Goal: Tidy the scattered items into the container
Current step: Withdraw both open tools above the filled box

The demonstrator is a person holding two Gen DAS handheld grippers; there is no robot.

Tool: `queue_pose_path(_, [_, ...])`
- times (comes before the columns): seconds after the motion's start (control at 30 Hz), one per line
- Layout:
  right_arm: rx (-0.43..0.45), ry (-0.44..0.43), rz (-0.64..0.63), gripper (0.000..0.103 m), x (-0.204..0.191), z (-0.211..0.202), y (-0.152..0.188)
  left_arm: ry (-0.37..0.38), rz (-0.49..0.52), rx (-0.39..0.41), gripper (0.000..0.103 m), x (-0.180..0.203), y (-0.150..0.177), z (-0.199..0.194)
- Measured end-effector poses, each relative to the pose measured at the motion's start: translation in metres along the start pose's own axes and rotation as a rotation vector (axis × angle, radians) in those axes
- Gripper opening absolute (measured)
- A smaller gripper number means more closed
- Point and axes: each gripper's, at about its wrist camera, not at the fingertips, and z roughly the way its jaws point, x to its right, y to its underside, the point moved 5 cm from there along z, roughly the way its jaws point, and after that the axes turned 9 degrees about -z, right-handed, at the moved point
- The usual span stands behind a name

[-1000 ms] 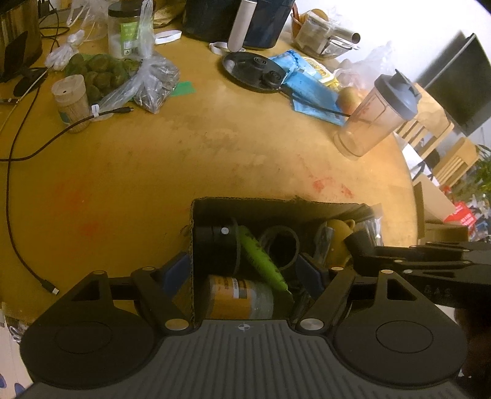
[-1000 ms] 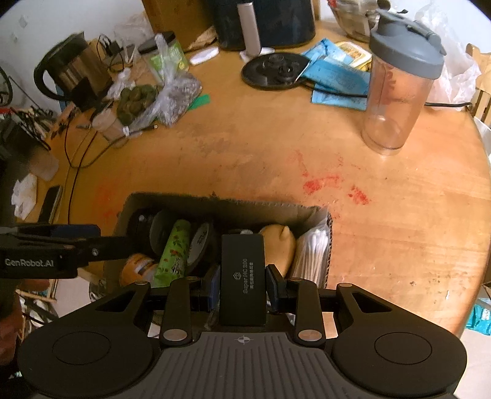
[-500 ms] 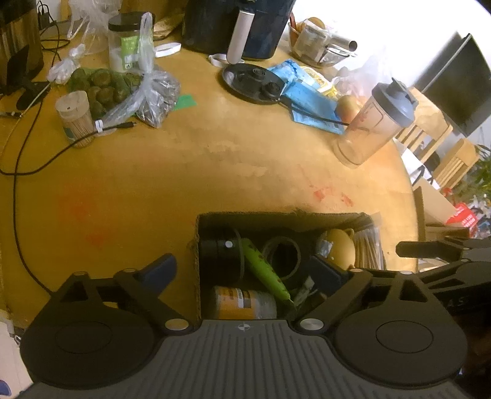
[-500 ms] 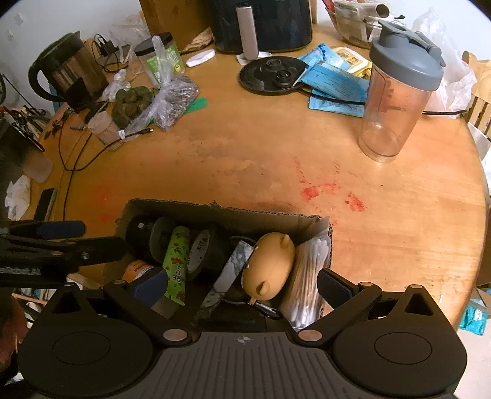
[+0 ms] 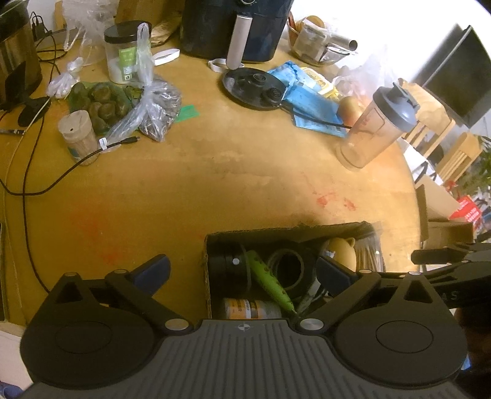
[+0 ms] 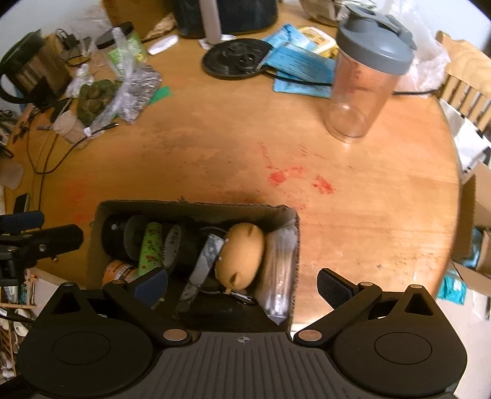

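An open cardboard box [image 6: 196, 206] stands at the near edge of the round wooden table; it also shows in the left wrist view [image 5: 276, 230]. It holds a tan pig-shaped toy [image 6: 241, 256], a bag of cotton swabs [image 6: 277, 267], a green patterned tube [image 6: 148, 248], tape rolls, a black cylinder [image 5: 225, 270] and an orange-labelled can [image 5: 251, 308]. My right gripper [image 6: 242, 284] is open and empty above the box's near side. My left gripper [image 5: 242, 273] is open and empty, straddling the box's left wall.
A shaker bottle with a grey lid [image 6: 365, 83] stands at the right. Blue packets [image 6: 302, 69], a black round lid [image 6: 234, 58], plastic bags [image 5: 147, 107], a jar [image 5: 124, 55], a cable [image 5: 55, 181] and a dark appliance [image 5: 233, 27] crowd the far side.
My right gripper let go of the black rectangular device into the box, opened wide and drew back. My left gripper opened, released the box's left wall and pulled back to the left.
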Motion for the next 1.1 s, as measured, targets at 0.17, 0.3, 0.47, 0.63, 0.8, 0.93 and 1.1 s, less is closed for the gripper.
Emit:
queue_pose_path(0.17, [-0.064,0.011,0.034,0.103,0.007,-0.001,0.001,-0.015,0.001,-0.054,0.103,0.005,-0.006,0.003])
queue_pose_path(0.3, [-0.110,0.007,-0.017,0.103,0.012,-0.002,0.003,-0.030,-0.007,-0.100,0.103,0.006,-0.006,0.009])
queue_pose_path(0.47, [-0.144,-0.003,-0.008,0.103,0.016,0.001,0.003,-0.034,-0.017,-0.143,0.103,0.008,-0.003,0.014])
queue_pose_path(0.63, [-0.181,0.000,-0.022,0.103,0.017,0.007,0.005,-0.026,-0.030,-0.196,0.103,0.007,0.004,0.022])
queue_pose_path(0.8, [-0.224,0.019,-0.046,0.103,0.017,0.016,0.011,-0.029,-0.037,-0.255,0.103,0.005,0.013,0.029])
queue_pose_path(0.93, [-0.263,0.021,-0.054,0.103,0.016,0.023,0.017,-0.033,-0.042,-0.304,0.103,0.002,0.022,0.035])
queue_pose_path(1.1, [-0.296,0.022,-0.047,0.103,0.015,0.029,0.022,-0.045,-0.025,-0.368,0.103,-0.001,0.035,0.041])
